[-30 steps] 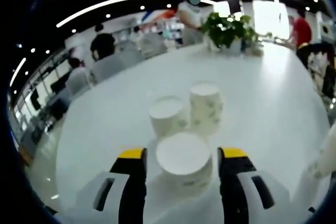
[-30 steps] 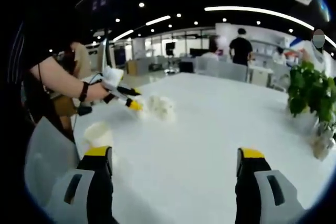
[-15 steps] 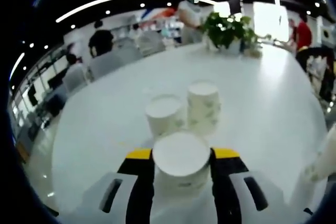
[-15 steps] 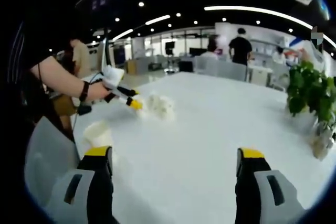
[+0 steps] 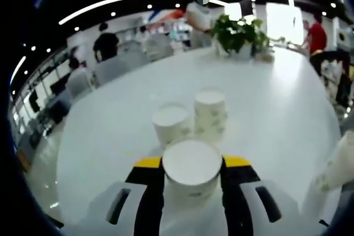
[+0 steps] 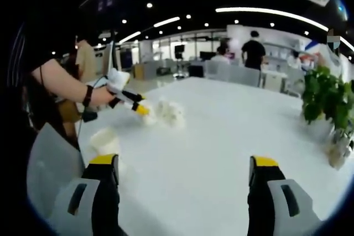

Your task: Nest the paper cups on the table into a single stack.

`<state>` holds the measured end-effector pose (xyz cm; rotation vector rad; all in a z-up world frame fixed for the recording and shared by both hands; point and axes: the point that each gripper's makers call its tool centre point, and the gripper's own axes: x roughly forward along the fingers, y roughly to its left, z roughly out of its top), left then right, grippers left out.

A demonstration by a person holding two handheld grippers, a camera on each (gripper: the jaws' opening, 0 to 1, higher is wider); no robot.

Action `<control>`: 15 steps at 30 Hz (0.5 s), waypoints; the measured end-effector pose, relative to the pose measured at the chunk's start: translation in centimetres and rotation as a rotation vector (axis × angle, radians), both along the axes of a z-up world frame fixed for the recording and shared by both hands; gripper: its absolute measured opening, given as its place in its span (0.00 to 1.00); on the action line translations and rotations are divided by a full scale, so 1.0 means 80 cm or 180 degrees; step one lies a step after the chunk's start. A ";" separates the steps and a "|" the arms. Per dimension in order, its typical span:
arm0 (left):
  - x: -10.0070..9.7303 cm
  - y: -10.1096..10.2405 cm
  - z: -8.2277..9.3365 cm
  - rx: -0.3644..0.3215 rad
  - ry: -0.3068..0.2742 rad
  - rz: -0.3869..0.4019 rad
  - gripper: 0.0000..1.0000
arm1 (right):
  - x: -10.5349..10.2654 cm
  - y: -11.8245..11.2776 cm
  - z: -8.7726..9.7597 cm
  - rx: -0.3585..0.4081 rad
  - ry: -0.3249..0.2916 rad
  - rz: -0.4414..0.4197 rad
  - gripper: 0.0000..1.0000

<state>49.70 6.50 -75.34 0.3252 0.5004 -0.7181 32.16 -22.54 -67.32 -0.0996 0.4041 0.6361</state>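
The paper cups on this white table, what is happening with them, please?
A person holds a two-jaw gripper in each hand and is gathering paper cups into one stack. The left gripper is shut on the nearest cup, jaws pressed to both its sides. Just beyond it stand a short cup and a taller stack, close together on the table. The right gripper is open with nothing between its jaws, and one more cup stands just beyond its left jaw. A potted plant stands at the far side.

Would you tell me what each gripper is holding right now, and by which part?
The left gripper clamps the nearest paper cup by its side walls, just under the rim. The right gripper is open, holding nothing.
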 end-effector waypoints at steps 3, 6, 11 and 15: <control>-0.004 -0.002 0.004 0.0003 -0.0014 -0.0016 0.38 | -0.002 0.001 0.003 0.0009 -0.0015 0.0001 0.96; -0.008 -0.001 0.008 0.0011 -0.0033 -0.0015 0.38 | -0.003 0.001 0.007 0.0020 -0.0034 0.0004 0.96; -0.017 -0.003 0.019 -0.0005 -0.0059 -0.0019 0.38 | -0.006 0.003 0.013 0.0038 -0.0075 0.0010 0.96; -0.025 -0.004 0.028 0.0018 -0.0093 -0.0027 0.38 | -0.009 0.003 0.020 0.0058 -0.0113 0.0008 0.95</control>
